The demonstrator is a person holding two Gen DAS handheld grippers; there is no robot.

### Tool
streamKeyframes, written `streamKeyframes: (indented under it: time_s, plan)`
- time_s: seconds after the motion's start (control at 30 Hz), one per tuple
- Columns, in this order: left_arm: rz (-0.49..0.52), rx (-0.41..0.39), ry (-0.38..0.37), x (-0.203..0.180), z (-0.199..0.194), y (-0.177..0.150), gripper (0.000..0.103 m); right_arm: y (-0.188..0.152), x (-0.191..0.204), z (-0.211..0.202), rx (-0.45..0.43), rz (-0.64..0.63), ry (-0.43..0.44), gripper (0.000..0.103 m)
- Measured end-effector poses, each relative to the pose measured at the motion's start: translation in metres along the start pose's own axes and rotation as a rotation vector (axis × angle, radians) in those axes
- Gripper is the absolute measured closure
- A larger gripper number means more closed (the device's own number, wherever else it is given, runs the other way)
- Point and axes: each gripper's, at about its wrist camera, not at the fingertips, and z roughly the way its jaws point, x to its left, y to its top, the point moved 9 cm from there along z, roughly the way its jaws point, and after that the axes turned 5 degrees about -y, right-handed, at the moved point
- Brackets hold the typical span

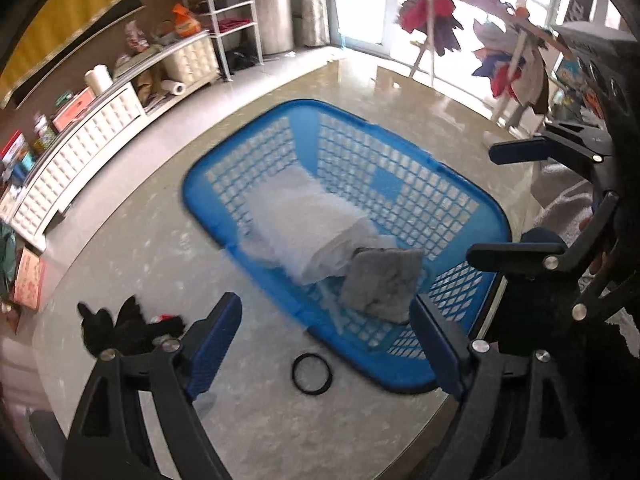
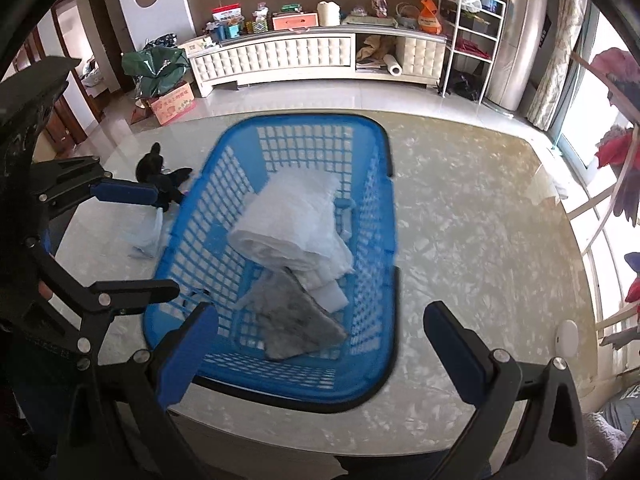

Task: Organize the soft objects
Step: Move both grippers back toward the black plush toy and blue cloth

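Note:
A blue plastic basket (image 1: 404,168) (image 2: 304,136) stands on a marble table. In it lie a folded white cloth (image 1: 308,220) (image 2: 296,220) and a grey cloth (image 1: 382,284) (image 2: 296,316). A black soft item (image 1: 120,326) (image 2: 160,176) lies on the table left of the basket, with a pale blue cloth (image 2: 146,236) near it. My left gripper (image 1: 328,344) is open and empty above the basket's near edge. My right gripper (image 2: 320,348) is open and empty over the basket's near end. Each gripper shows at the edge of the other's view.
A black ring (image 1: 312,373) lies on the table by the basket's near rim. A small white device (image 2: 567,338) sits near the table's right edge. White cabinets (image 2: 280,58), a shelf rack (image 2: 468,36) and a clothes rack (image 1: 520,60) stand around the room.

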Motion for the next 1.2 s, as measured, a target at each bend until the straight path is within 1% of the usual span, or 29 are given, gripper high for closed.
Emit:
streamKeyframes:
  time_s: [0.17,0.27,0.43,0.53,0.6,0.63,0.8,0.83,0.87,0.9,1.03,1.2]
  plan:
    - [-0.058,-0.039,0.045,0.042,-0.024,-0.025,0.015,0.017,0.027,-0.004,-0.019,-0.032,-0.01,0.0]
    - [-0.096,-0.05,0.058,0.063,-0.036,-0.04,0.015,0.029,0.046,-0.004,-0.026,-0.053,-0.007,0.0]
    - [-0.171,-0.068,0.113,0.103,-0.054,-0.067,0.015,0.043,0.078,0.009,-0.016,-0.096,0.001,0.0]
    - [-0.217,-0.077,0.11,0.12,-0.06,-0.08,0.015,0.051,0.101,0.019,-0.008,-0.138,0.012,0.0]
    - [-0.266,-0.071,0.09,0.134,-0.06,-0.091,0.015,0.056,0.113,0.026,0.0,-0.154,0.025,0.0]
    - [-0.281,-0.068,0.092,0.139,-0.06,-0.095,0.015,0.058,0.118,0.03,0.004,-0.159,0.027,0.0]
    - [-0.343,-0.021,0.167,0.168,-0.054,-0.126,0.015,0.073,0.145,0.048,0.018,-0.191,0.045,0.0]
    - [-0.358,-0.016,0.159,0.173,-0.053,-0.131,0.015,0.076,0.149,0.05,0.018,-0.199,0.046,0.0]
    - [-0.389,-0.009,0.129,0.177,-0.051,-0.137,0.015,0.079,0.154,0.055,0.022,-0.21,0.049,0.0]
    - [-0.414,-0.002,0.114,0.181,-0.051,-0.142,0.015,0.081,0.159,0.058,0.028,-0.216,0.051,0.0]
    - [-0.48,0.011,0.147,0.202,-0.051,-0.163,0.015,0.089,0.176,0.077,0.053,-0.254,0.055,0.0]
    - [-0.555,0.015,0.155,0.225,-0.049,-0.179,0.015,0.098,0.202,0.105,0.096,-0.312,0.075,0.0]
